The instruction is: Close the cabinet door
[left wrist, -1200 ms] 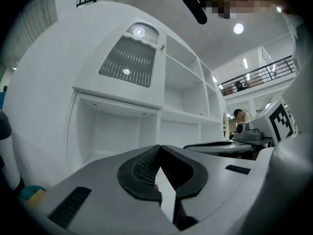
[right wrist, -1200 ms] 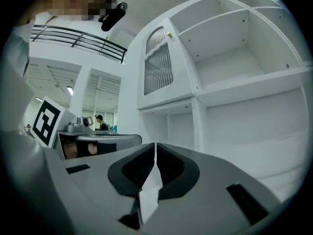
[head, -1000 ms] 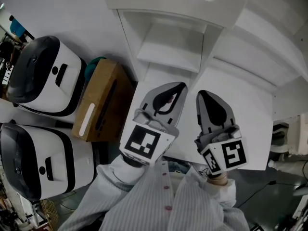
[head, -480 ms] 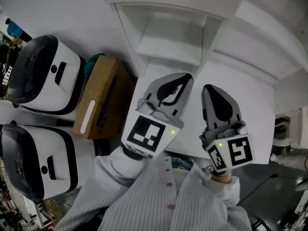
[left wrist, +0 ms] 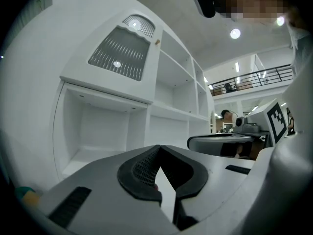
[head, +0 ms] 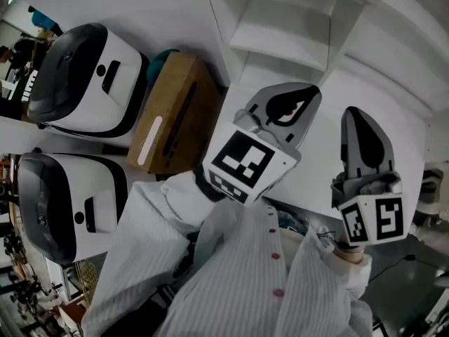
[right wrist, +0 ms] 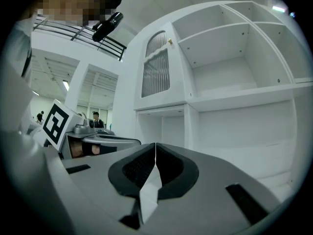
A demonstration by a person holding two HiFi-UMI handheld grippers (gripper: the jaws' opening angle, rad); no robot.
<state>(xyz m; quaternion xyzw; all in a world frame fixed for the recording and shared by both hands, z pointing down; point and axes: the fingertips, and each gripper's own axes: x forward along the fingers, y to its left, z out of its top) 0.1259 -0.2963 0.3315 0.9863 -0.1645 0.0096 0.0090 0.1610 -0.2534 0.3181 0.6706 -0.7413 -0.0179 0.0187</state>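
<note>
The left tongs [left wrist: 157, 151] are closed on nothing, tips meeting with only a bare wedge of gap behind them. The right tongs [right wrist: 155, 147] are pressed tip to tip in the same way, and neither pair has opened over the last second. What has changed is their place in the head view: both now sit further right and look larger, and the right pair has drifted a little. More of the striped shirt [head: 238, 279] fills the near edge. To the left, the near white appliance [head: 63, 202], the brown box [head: 175, 111] and the far white appliance [head: 91, 76] have also slid up and to the right. Most of the shift therefore reads as the head swinging, not the hands reaching. Between and beyond the tongs lies a broad white panel [head: 324, 156] of the cabinet, which neither pair seems to touch. Further off are the open compartment [left wrist: 98, 131] on the left and the open shelves [right wrist: 234, 67] on the right. Farthest and highest is the cabinet door [left wrist: 121, 48], with its ribbed pane and small knob [left wrist: 157, 41]. It appears to lie flush in its frame, well apart from both tongs. I judge that no push is under way and the door is probably already closed, though these views could not show a slight gap at its edge.
</note>
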